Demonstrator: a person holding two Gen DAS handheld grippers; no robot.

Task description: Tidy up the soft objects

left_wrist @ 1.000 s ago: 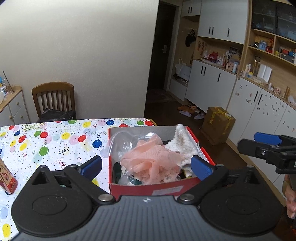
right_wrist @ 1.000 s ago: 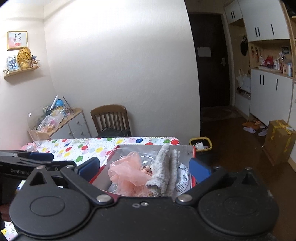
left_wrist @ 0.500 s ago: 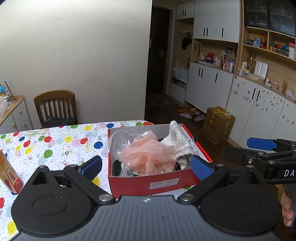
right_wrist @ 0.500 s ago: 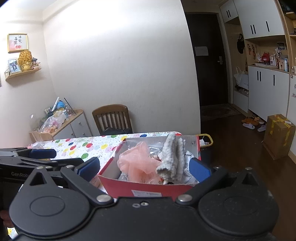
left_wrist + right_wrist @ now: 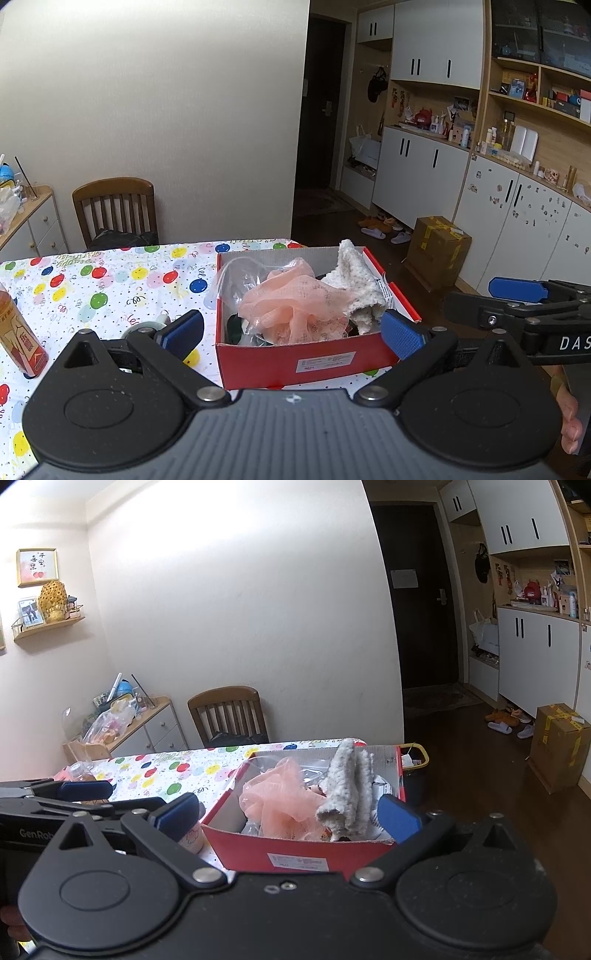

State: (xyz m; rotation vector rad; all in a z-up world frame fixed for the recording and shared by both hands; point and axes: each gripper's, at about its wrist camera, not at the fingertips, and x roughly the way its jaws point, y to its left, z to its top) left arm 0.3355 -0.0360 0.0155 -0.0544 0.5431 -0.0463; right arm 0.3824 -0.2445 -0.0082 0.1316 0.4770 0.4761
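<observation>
While both grippers hover short of it with fingers spread wide and holding nothing, the red box sits on the balloon-print table, holding a peach mesh cloth beside a fuzzy white cloth. Left gripper, right gripper.

A brown wooden slat-back chair stood at eleven o'clock behind the table with the balloon-print cloth, and an amber drink bottle with a red label stood on that cloth at nine o'clock. A taped brown cardboard carton sat on the dark floor at two o'clock, before the white cabinets with black handles, with slippers near it.
</observation>
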